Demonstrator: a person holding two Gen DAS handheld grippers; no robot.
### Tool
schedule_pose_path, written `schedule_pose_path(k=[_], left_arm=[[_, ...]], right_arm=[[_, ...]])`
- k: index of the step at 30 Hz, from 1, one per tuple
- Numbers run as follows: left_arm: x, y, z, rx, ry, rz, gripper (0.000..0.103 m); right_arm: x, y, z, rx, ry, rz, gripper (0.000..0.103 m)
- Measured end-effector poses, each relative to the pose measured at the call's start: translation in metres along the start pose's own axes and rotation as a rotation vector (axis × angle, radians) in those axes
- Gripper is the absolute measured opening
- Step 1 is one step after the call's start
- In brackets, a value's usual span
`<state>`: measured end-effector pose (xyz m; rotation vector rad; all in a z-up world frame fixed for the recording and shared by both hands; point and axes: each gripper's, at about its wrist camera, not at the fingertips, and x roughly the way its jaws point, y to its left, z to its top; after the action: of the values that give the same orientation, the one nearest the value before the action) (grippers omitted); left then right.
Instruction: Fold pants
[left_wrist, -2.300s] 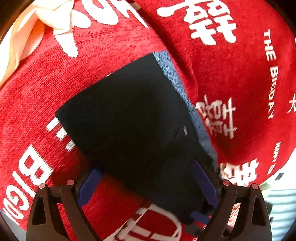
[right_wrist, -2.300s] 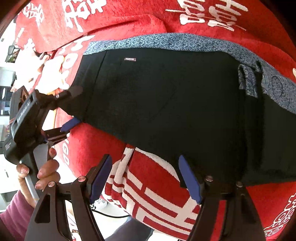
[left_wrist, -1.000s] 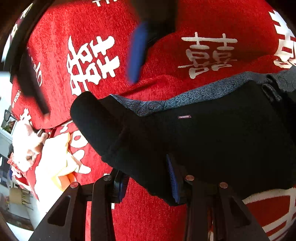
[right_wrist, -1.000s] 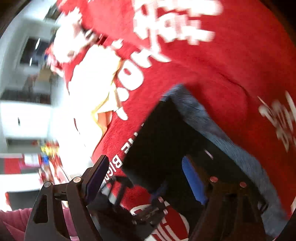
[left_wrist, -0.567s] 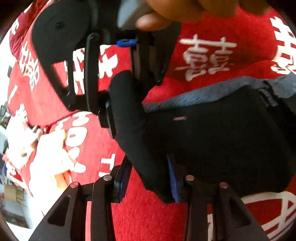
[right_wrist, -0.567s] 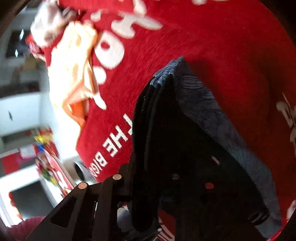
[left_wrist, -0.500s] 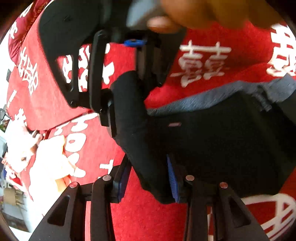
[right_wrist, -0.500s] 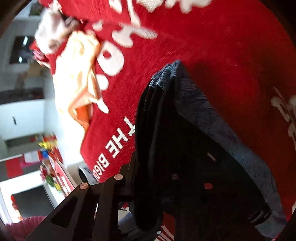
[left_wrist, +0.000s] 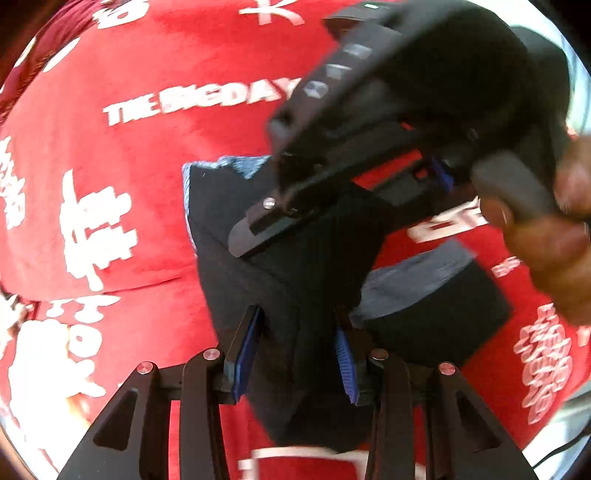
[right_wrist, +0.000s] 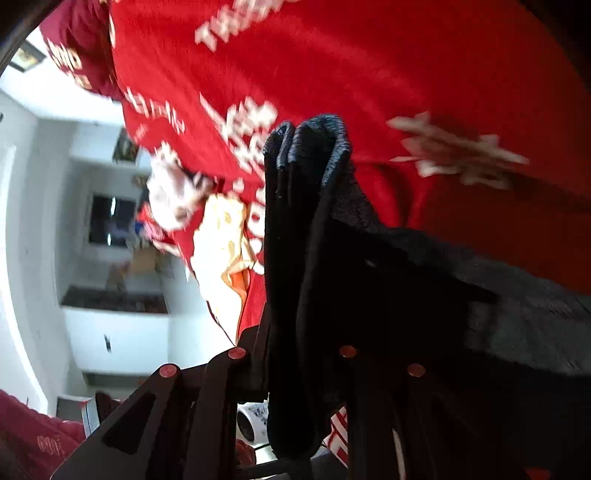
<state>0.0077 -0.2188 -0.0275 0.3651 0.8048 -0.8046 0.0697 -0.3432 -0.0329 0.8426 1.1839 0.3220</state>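
The black pants hang bunched above the red blanket, near its middle. The left claw squeezes one thick fold. The right claw has just closed and grips another fold, with a hand holding it.

Bright daylight, saturated red blanket. Strong fisheye bending, dark vignette corners. Motion blur on lettering and right gripper. Black pants underexposed, detail lost. Pale room background overexposed, smeared.
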Motion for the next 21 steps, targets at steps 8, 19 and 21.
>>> schedule_pose_path(k=[8,19,21], left_arm=[[0.016,-0.116,0.015,0.149,0.038,-0.144,0.039],[0.087,-0.194,-0.029,0.256,0.229,-0.154,0.039],[0.091,-0.198,-0.034,0.274,0.240,-0.140,0.039]], right_arm=[[-0.109,-0.084,-0.064,0.126,-0.183,0.015,0.019],[-0.121,-0.221,-0.127,0.348,-0.195,-0.068,0.020],[-0.119,-0.230,-0.129,0.356,-0.182,-0.090,0.020]])
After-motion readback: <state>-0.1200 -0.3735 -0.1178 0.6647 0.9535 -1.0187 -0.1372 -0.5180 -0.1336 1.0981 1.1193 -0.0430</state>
